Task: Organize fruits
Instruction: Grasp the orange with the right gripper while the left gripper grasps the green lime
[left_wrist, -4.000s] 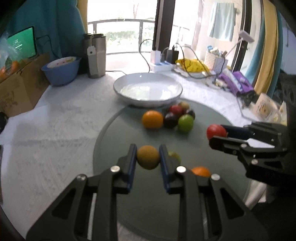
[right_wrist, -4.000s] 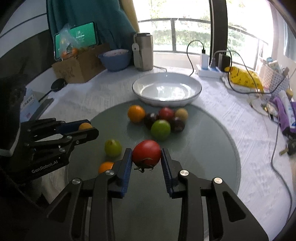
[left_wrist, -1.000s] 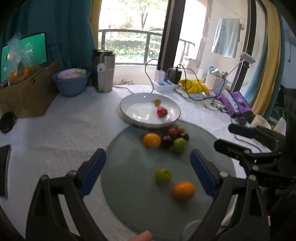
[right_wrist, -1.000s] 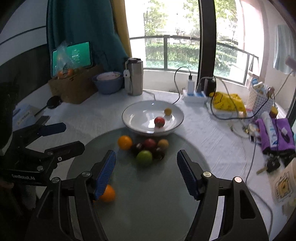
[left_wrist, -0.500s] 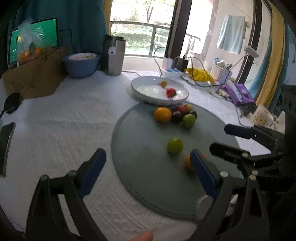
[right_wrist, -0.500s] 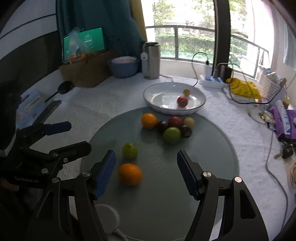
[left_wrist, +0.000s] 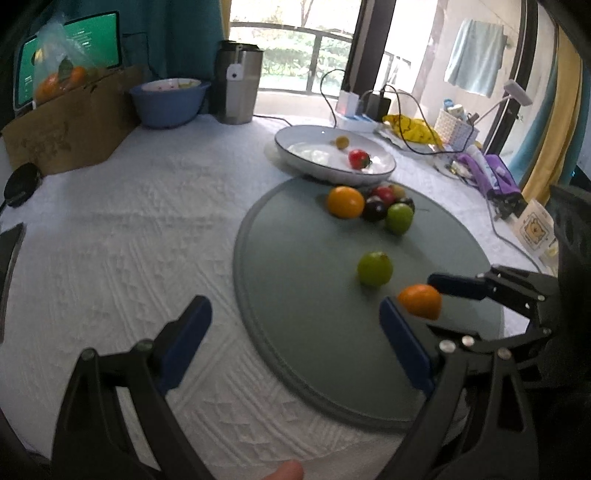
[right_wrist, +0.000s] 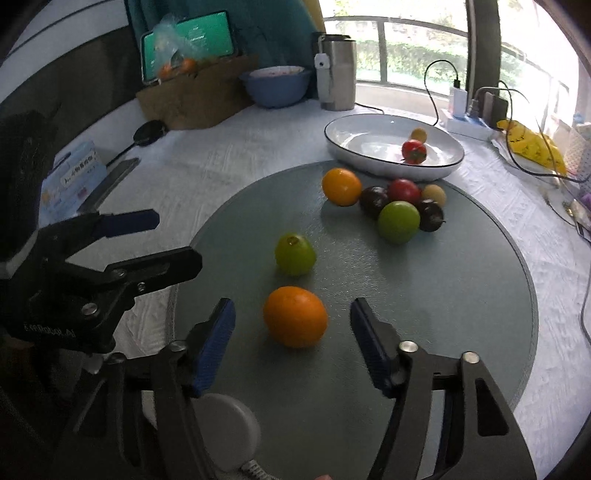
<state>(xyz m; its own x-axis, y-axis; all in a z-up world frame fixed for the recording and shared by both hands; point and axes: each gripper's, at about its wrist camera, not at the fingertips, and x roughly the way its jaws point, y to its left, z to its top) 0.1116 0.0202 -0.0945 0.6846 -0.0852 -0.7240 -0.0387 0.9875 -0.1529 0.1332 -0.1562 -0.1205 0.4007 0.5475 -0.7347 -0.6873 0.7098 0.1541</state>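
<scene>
On the round glass turntable (right_wrist: 443, 295) a lone orange (right_wrist: 295, 317) lies between the blue pads of my right gripper (right_wrist: 291, 309). Its jaws are closing, with gaps still showing on both sides of the fruit. Just beyond it sits a green fruit (right_wrist: 294, 254). My left gripper (left_wrist: 293, 310) hangs wide open and holds nothing, over the tablecloth by the turntable's left edge. Farther back is a cluster with another orange (right_wrist: 341, 186), a green fruit (right_wrist: 399, 221), a red one and dark plums. The white plate (right_wrist: 369, 158) holds a tomato (right_wrist: 413, 150) and a small yellow fruit (right_wrist: 419, 134).
Behind the plate stand a steel tumbler (right_wrist: 336, 74), a blue bowl (right_wrist: 275, 86), a cardboard box (right_wrist: 195, 98) and a power strip with cables (right_wrist: 461, 118). A phone (right_wrist: 114, 177) lies at the left. A white round object (right_wrist: 225, 424) sits at the near edge.
Both grippers have sunk toward the table and tipped downward. The right jaws have narrowed around the lone orange. The left jaws stay wide.
</scene>
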